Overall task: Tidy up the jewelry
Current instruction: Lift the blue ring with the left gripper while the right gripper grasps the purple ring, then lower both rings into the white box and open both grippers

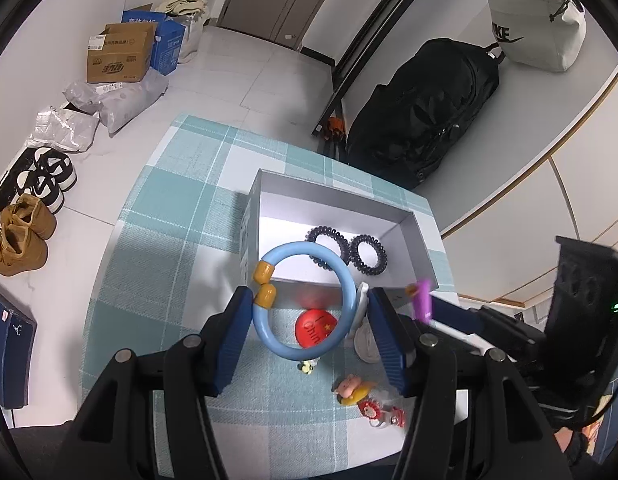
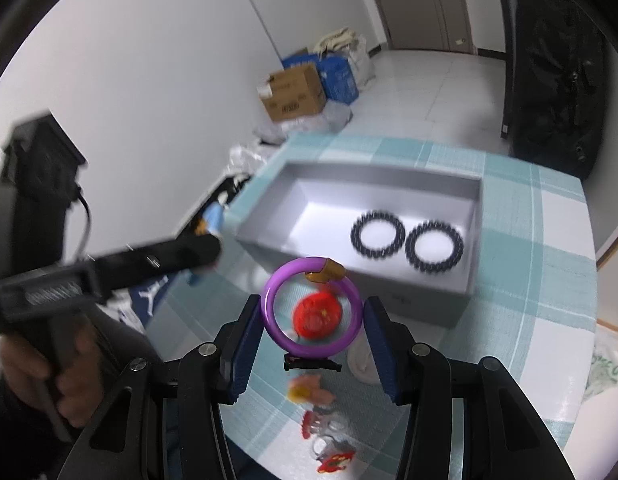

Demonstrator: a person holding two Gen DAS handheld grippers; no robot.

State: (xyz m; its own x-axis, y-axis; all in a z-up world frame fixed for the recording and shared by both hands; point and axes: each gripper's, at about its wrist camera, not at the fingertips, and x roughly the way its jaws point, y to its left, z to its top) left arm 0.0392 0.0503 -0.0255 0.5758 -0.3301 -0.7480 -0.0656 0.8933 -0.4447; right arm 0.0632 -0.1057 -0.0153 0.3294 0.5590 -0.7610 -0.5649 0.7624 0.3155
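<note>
Two black coil ties in gray box, frame centre. Left gripper clamps blue bracelet, right gripper clamps purple bracelet — shoes at far left in left view only.

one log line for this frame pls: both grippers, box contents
left gripper: holds blue bracelet | right gripper: holds purple bracelet | grey box: two black coil hair ties | red badge: on cloth, outside box

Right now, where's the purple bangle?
The purple bangle is held between the right gripper fingers, above the table just short of the grey box's near wall.
</note>
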